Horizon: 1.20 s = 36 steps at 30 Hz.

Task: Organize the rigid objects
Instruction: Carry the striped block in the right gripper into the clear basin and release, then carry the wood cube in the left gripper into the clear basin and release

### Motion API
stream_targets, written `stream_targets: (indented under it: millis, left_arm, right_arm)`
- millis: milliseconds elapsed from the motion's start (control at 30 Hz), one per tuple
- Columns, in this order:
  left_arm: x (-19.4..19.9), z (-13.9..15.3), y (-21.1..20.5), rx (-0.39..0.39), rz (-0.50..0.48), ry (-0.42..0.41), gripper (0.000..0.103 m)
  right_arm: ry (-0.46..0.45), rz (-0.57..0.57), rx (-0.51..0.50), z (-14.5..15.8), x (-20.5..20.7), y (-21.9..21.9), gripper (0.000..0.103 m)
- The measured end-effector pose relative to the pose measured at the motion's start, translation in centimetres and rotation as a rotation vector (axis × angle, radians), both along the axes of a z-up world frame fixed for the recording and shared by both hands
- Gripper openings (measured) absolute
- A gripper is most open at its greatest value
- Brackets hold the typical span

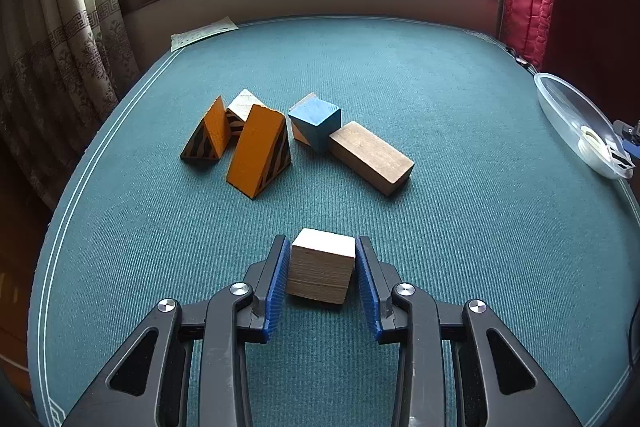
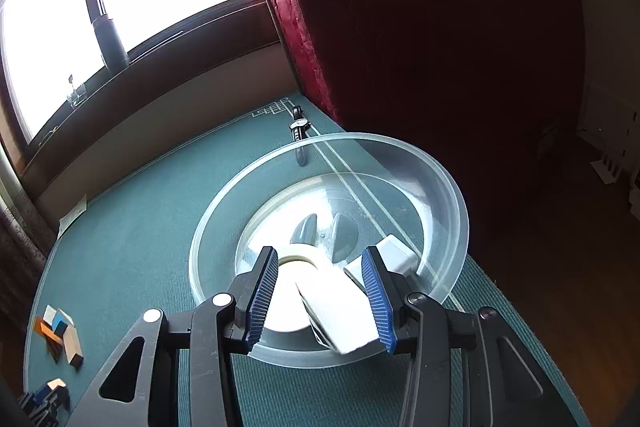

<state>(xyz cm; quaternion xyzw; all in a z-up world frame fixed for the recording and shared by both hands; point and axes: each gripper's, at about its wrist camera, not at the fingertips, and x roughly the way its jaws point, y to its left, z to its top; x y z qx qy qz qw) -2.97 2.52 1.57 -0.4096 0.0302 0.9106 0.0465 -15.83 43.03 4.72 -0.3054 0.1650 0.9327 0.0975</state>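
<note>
Pinching a plain wooden cube between its blue pads, the left gripper is holding the block just over the green table mat, the pads pressing on the cube's two side faces and its pale top face turned upward. Beyond the jaws, a loose group of blocks is lying on the mat: a long plain wooden block, its long axis running from the blue cube at its far end toward the near right; a large orange wedge with black stripes on its end, its long axis running nearly straight away from the jaws; a smaller orange wedge to the left of it; and a pale block behind the two.

The right gripper is hovering over a clear glass bowl with its jaws spread. A white flat object is sitting tilted between them, its long axis running toward the camera, leaning by the right pad; whether that pad is touching it cannot be told. A roll of white tape is lying in the bowl just past the left pad, and a white boxy piece is lying behind the right pad.
</note>
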Motion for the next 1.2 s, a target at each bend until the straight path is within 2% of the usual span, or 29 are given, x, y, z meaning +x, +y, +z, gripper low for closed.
stream_targets:
  millis: [600, 1200]
  left_arm:
    - [-1.1, 2.8, 5.1, -0.019, -0.112, 0.045, 0.034]
    - [-4.8, 6.5, 17.9, 0.044, -0.398, 0.095, 0.034]
  right_arm:
    - [0.007, 0.044, 0.007, -0.2, 0.7, 0.1, 0.05]
    - [0.022, 0.025, -0.022, -0.4, 2.1, 2.2, 0.05]
